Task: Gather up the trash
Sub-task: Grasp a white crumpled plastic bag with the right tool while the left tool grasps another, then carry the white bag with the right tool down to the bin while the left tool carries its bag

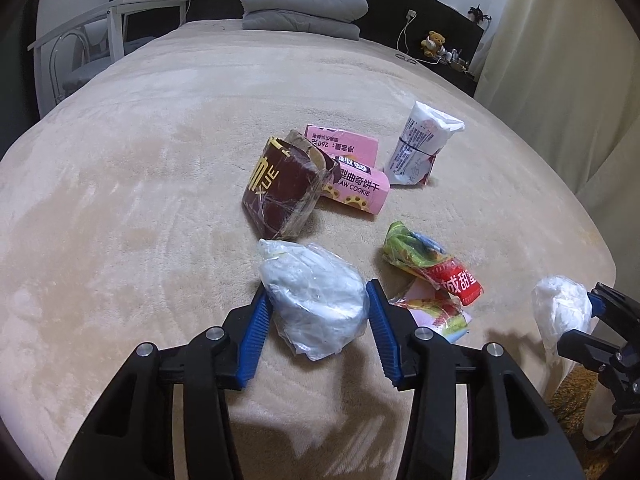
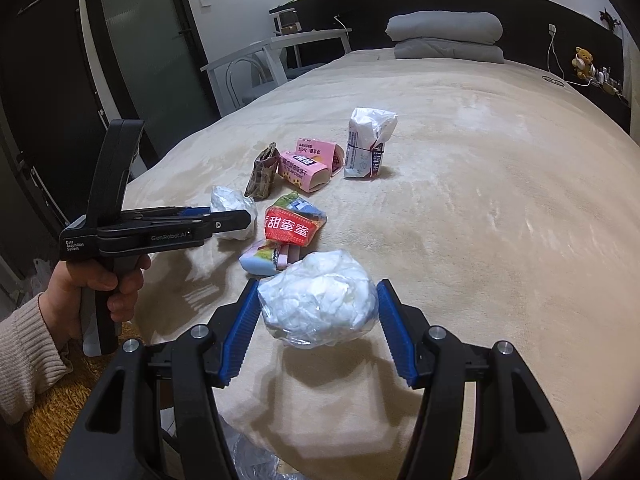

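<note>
— What's on your left?

— My left hand-held gripper (image 1: 316,290) is clamped on a white plastic wad (image 1: 312,304); both blue pads press its sides. The wad sits low over the bed (image 1: 140,200), not far in from the near edge. The right wrist view shows my hand (image 2: 96,284) around the handle.

— And past it?

— A brown packet (image 1: 280,192) wrapped in clear film stands just beyond the wad, toward the middle of the bed. A pink cookie box (image 1: 356,190) touches the packet's right side, with another pink box behind it. Further right and a little apart, a white pouch (image 1: 420,144) stands upright with a dark band around it.

— Anything closer to you?

— A crumpled red-and-green wrapper (image 1: 432,268) lies to the right of my left jaws, near the bed's near edge, with more bright scraps under it.

— And the right side?

— My right hand-held gripper (image 2: 318,285) is grasping a second white wad (image 2: 320,300). It hangs clear of the cover, with its shadow below, at the near edge toward the right corner.

— The far end?

— A folded grey quilt (image 1: 304,8) lies at the head edge.
</note>
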The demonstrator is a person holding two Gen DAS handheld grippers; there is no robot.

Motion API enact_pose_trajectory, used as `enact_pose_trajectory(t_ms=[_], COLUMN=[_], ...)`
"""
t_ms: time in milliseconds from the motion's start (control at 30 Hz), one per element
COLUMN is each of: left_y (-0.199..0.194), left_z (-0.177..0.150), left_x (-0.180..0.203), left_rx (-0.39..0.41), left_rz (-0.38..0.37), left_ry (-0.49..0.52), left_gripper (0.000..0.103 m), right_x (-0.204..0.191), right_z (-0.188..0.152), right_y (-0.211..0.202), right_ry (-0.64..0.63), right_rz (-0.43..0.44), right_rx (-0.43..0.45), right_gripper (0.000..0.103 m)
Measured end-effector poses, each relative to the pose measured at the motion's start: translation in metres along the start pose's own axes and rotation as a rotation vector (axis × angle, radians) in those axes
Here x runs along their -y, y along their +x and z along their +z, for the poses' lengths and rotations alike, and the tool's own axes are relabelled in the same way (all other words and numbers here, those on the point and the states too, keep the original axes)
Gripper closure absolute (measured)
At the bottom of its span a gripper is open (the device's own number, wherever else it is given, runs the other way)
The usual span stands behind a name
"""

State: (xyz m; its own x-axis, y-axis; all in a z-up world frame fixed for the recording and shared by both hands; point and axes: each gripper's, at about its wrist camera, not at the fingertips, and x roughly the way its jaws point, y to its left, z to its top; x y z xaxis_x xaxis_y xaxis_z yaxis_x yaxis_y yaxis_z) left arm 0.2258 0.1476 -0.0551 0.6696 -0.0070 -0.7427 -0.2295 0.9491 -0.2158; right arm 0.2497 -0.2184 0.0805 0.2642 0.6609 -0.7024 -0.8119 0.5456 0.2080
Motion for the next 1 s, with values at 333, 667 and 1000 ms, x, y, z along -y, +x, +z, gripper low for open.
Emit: enact_pose_trajectory(t_ms=[333, 667, 1000], left_y=[-0.007, -0.033, -0.071], left_z=[-0.002, -0.014, -0.046], left_x=[0.002, 0.006, 0.031], left_rx=[0.022, 0.064, 0.106], left_rz=[-0.013, -0.037, -0.092], left_ry=[0.001, 0.013, 0.042], left_gripper=[0.057, 0.057, 0.057], right_x=[-0.001, -0.001, -0.012], right_z=[0.001, -0.003, -0.020], right_y=[0.003, -0.003, -0.024], right_ry=[-0.007, 0.004, 0.016], right_rz=[-0.003, -0.018, -0.022], right_rx=[-0.003, 0.005, 0.027], right_gripper=[0.044, 0.044, 0.044])
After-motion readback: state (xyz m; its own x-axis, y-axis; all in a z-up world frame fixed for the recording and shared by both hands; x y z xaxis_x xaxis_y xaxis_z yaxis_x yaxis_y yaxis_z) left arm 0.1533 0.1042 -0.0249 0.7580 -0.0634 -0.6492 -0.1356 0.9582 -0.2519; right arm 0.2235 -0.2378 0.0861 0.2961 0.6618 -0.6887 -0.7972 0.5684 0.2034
